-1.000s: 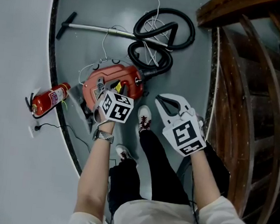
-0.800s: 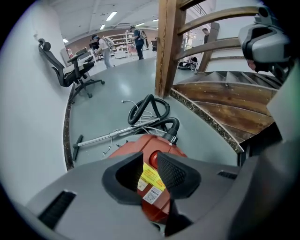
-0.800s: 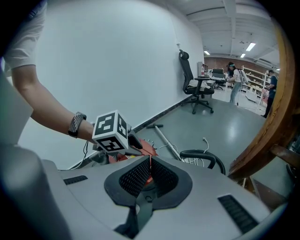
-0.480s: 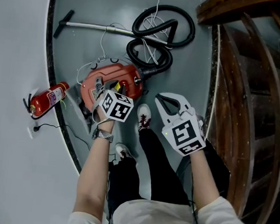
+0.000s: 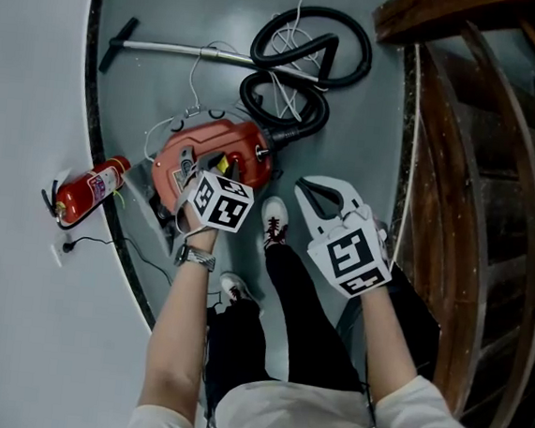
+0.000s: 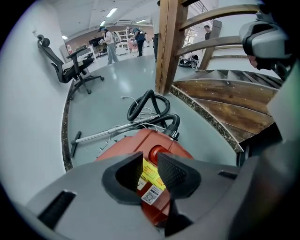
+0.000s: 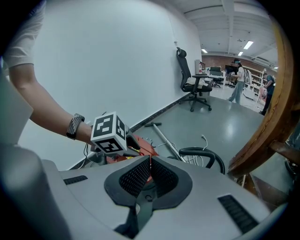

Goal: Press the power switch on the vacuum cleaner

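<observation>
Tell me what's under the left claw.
The red vacuum cleaner lies under the left claw; between its open jaws show a yellow label and a round red button. The claw itself covers the rest of that top.

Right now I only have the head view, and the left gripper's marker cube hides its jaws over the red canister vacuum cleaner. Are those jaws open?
Observer: Yes. In the left gripper view the left gripper has its jaws apart and empty, with a yellow label on the red canister vacuum cleaner showing between them.
Operator: Any button there?
Observer: A round red button sits just beyond the label, on the side toward the black hose.
</observation>
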Demonstrator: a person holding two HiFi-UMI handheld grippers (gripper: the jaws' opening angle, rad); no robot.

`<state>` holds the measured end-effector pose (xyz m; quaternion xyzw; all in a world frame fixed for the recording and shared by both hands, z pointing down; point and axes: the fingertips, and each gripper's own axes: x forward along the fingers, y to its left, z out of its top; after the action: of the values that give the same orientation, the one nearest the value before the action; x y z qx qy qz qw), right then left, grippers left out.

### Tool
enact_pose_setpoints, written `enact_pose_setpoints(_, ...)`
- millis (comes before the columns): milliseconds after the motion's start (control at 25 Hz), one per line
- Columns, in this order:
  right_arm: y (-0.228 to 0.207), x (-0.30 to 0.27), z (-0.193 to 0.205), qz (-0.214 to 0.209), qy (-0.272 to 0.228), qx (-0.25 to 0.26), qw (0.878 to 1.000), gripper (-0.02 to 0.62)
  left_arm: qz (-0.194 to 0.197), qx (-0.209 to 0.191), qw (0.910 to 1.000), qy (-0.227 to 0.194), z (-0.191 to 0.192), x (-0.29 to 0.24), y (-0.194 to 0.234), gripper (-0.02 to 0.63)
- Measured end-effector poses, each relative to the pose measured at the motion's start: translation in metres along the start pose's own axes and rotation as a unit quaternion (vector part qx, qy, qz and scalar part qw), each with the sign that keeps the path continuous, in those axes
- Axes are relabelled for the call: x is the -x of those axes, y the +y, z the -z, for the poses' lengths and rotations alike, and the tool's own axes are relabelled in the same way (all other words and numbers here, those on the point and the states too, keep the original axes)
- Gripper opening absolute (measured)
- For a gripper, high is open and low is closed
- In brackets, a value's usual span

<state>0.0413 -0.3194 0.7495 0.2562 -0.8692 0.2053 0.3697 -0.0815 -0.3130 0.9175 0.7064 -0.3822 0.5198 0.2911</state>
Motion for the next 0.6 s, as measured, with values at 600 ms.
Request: enact_pose_setpoints(600,0.0021,0.0013,-0.0027,-0.003,-0.016,-0.013,1.000,0.030,-0.003,0.026,0.9996,0.004,-0.0006,-0.0010,0.0040,0.115)
